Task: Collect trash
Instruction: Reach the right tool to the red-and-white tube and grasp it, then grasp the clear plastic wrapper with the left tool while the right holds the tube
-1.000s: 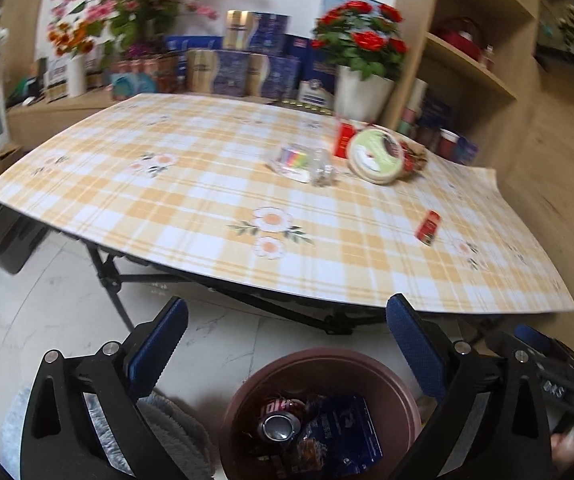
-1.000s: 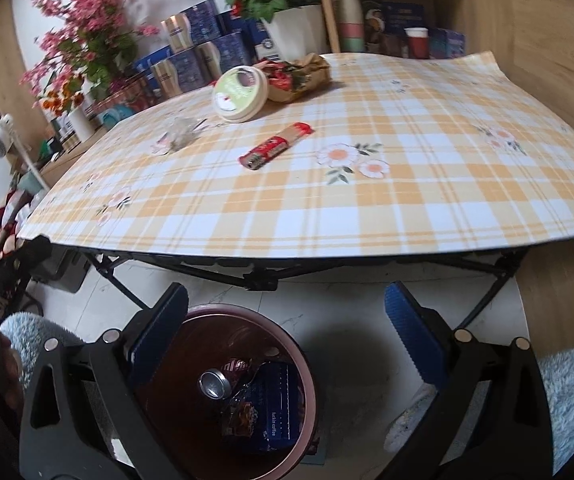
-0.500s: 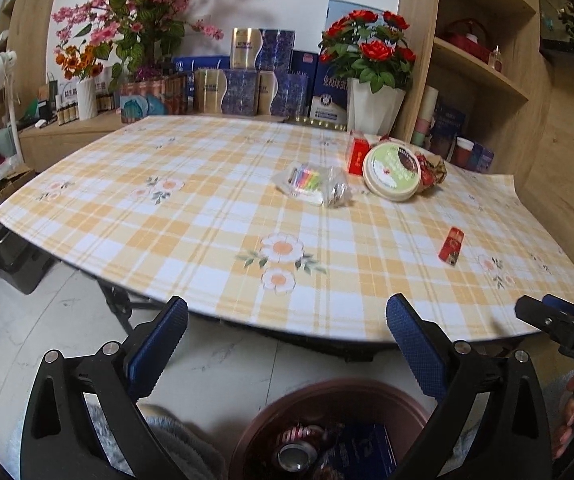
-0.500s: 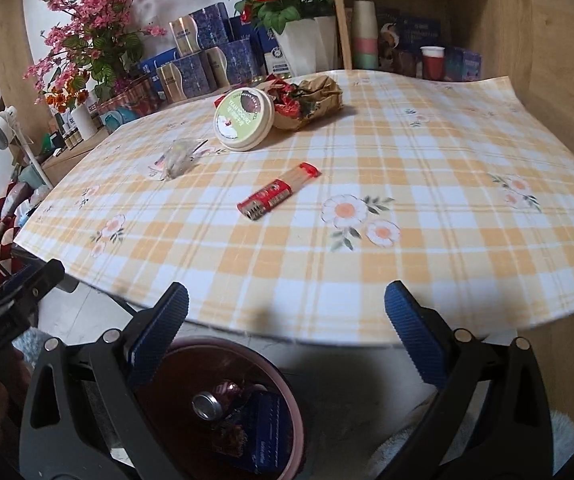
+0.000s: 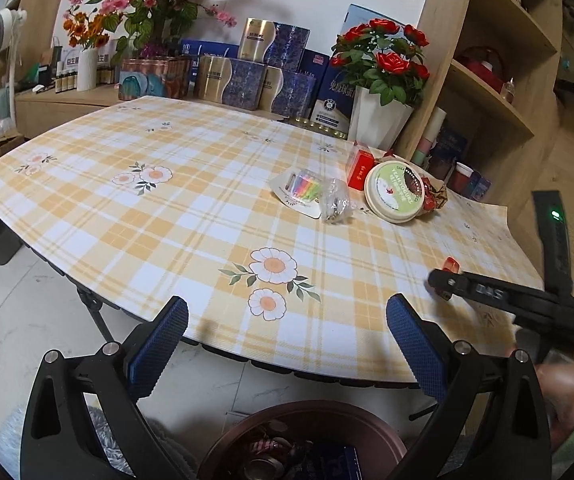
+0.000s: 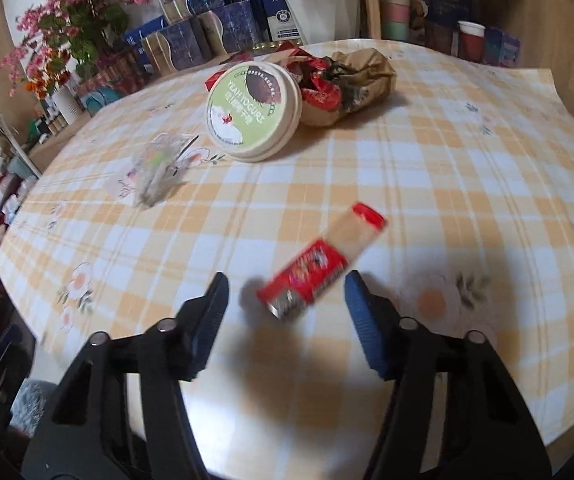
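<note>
A: The red wrapper (image 6: 321,266) lies flat on the checked tablecloth (image 6: 467,168), its near end between the right gripper's (image 6: 285,292) spread, empty jaws.

B: Why so low?

A: Probably to pinch it flat. The left gripper (image 5: 287,334), also agape and empty, waits above the brown bin (image 5: 311,412) holding collected rubbish.

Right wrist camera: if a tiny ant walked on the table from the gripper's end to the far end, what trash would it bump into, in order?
Near to far: red snack wrapper between the open right gripper fingers → clear plastic packet → green yogurt tub → crumpled brown bag.
</note>
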### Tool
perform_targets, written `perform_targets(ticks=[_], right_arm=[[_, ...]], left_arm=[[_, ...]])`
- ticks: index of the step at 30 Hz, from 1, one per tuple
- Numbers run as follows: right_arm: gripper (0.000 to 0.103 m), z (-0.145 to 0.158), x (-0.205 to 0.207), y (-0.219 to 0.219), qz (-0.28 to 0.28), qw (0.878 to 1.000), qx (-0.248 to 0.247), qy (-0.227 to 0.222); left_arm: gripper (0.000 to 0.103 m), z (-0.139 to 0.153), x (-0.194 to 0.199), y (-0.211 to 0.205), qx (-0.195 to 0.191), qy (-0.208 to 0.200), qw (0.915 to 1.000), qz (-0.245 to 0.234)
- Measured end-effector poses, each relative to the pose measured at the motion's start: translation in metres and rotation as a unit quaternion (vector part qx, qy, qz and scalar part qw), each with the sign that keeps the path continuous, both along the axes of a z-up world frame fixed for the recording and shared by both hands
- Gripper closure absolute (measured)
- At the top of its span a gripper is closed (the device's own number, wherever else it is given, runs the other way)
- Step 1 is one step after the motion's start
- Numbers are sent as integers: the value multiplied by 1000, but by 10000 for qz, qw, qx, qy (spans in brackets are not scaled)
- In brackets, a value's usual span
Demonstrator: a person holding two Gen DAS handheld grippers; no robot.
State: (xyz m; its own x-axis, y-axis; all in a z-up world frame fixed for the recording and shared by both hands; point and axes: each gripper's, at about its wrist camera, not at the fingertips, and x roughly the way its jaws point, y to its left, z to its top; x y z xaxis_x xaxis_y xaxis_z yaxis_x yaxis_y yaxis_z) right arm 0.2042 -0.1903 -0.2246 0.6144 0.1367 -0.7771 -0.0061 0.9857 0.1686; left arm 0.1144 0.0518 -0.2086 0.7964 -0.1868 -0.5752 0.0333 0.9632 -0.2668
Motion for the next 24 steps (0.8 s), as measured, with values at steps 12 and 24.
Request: perform_targets(ticks=[12, 24], right_arm=[[77, -5, 15, 11, 122, 9974, -617, -362], [77, 17, -26, -22, -83, 9927, 21, -1204]], left_arm=[[6, -4, 5, -2, 79, 106, 9999, 6], [6, -4, 16, -8, 272, 288, 9991, -162]])
